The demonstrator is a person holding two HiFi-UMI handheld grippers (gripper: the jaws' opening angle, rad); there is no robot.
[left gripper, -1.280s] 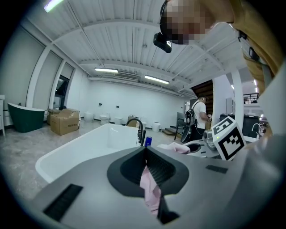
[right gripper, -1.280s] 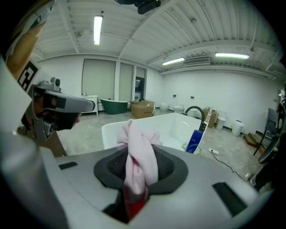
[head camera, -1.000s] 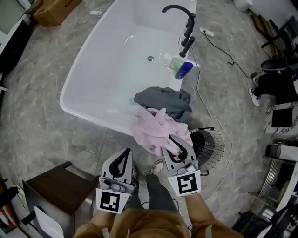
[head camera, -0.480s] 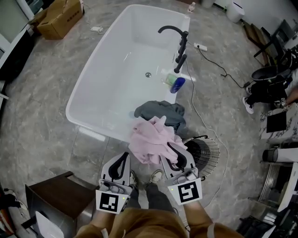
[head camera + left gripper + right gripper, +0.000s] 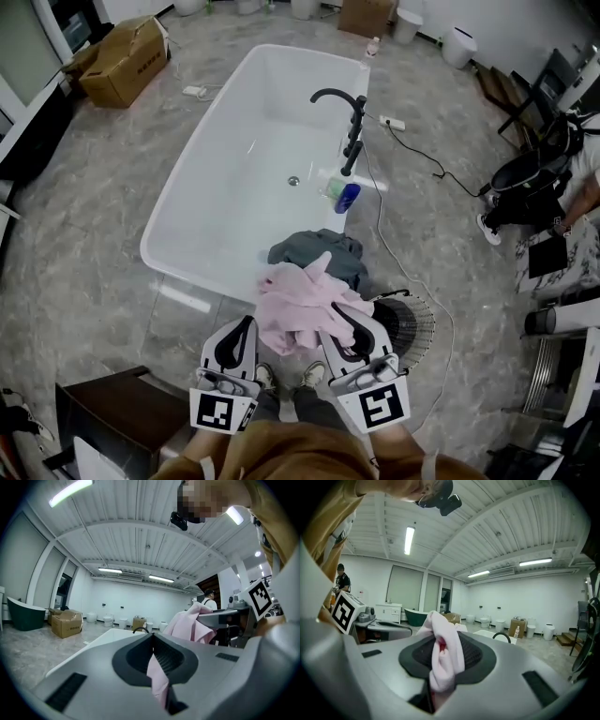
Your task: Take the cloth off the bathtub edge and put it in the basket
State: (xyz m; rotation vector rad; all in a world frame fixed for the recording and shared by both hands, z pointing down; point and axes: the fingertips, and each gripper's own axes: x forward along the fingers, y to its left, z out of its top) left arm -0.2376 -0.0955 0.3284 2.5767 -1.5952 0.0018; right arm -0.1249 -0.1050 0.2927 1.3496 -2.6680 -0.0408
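A pink cloth (image 5: 298,302) hangs bunched between my two grippers, just off the near corner of the white bathtub (image 5: 178,197). My right gripper (image 5: 333,319) is shut on a thick fold of the pink cloth (image 5: 443,663). My left gripper (image 5: 246,322) stands beside it, jaws together with a thin pink strip (image 5: 157,679) pinched between them. A grey cloth (image 5: 314,253) lies heaped on the tub's near edge behind the pink one. The black wire basket (image 5: 412,323) stands on the floor just right of my right gripper.
A black faucet (image 5: 342,108) and a blue bottle (image 5: 347,197) sit on the tub's right rim. A white cable trails over the floor to the right. A dark wooden cabinet (image 5: 122,412) is at my lower left, a cardboard box (image 5: 122,61) far left, a seated person (image 5: 553,178) right.
Both grippers and the pink cloth have drawn back from the tub edge toward me. The grey cloth has stayed on the edge. The basket now sits closer beside the right gripper.
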